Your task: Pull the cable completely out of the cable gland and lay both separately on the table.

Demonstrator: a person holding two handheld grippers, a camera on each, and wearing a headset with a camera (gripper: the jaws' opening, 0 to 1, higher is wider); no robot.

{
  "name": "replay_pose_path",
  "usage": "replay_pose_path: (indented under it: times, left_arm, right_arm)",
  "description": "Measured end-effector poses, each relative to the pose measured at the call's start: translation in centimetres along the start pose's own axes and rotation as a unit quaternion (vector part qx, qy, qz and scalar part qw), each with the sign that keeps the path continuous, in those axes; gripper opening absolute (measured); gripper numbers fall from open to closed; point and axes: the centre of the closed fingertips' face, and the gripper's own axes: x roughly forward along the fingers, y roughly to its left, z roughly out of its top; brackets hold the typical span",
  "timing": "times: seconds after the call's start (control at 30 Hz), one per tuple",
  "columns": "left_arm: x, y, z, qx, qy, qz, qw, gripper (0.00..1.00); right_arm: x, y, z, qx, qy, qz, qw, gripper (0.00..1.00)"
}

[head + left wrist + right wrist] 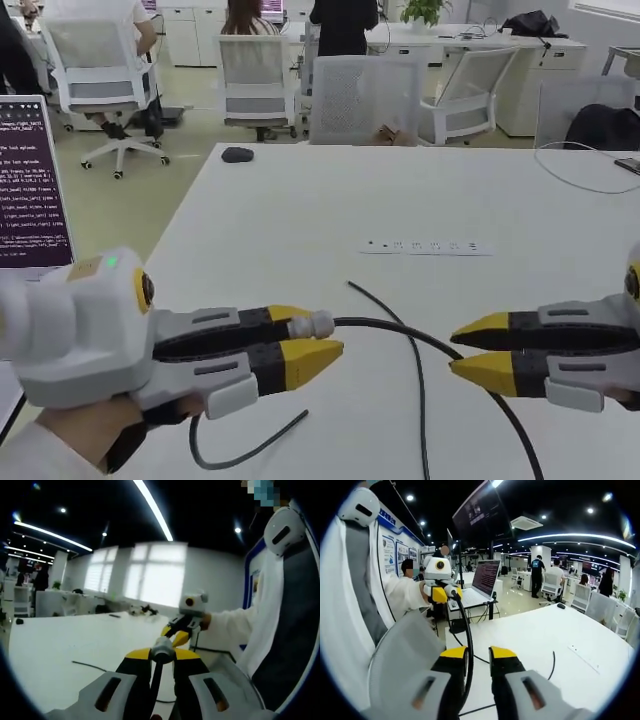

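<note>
Your left gripper enters the head view from 8 o'clock. Its fingers are closed on the cable gland, which sits at their tips, held clear of the surface.

The cable leaves the gland toward 3 o'clock and runs into your right gripper, which enters from 4 o'clock. In the right gripper view, that gripper's fingers stand nearly closed with a narrow gap. The cable passes between them and lies against one finger. Whether it is clamped cannot be told.

The cable is not yet out of the gland. In the left gripper view it runs on behind the gland, between the fingers. Loose lengths lie on the surface toward 6 o'clock. A white strip lies at 1 o'clock, well apart from the work.
</note>
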Motion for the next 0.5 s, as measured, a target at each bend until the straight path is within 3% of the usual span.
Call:
replay_pose_path:
  times: [0.17, 0.3, 0.5]
  left_arm:
    - [0.6, -0.3, 0.0, 0.004, 0.005, -0.007, 1.0000, 0.17]
    - [1.0, -0.4, 0.1, 0.004, 0.005, -0.011, 0.9999, 0.17]
    - [1.1, -0.5, 0.2, 0.007, 0.004, -0.017, 0.9998, 0.17]
  right_arm:
    - [0.9, 1.0, 3.0, -0.012, -0.039, 0.026, 0.9989, 0.18]
    - [2.2, 2.4, 4.2, -0.041, -0.034, 0.048, 0.9974, 0.18]
    - [3.8, 3.1, 4.0, -0.057, -0.019, 0.062, 0.9962, 0.17]
